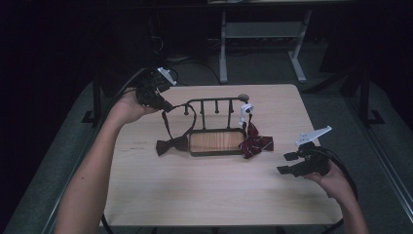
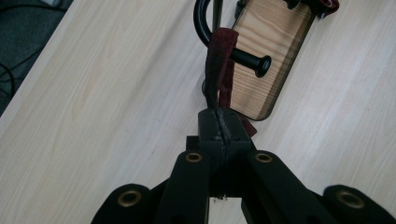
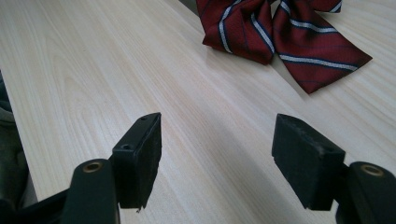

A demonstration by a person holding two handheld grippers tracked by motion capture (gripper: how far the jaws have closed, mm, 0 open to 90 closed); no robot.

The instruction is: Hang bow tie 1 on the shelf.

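So the left gripper [image 1: 164, 103], upper left of the high view, is pinched tight on the dark strap [image 2: 219, 65] of the brown bow tie [image 1: 171, 145], looped over the end peg of the black rack [image 1: 214, 102] mid-frame. The strap looks light and floppy, so I'd grip the band near the peg, not the knot. The right gripper [image 3: 217, 158] hangs wide and empty, lower right, near the striped red bow tie [image 3: 285, 32].
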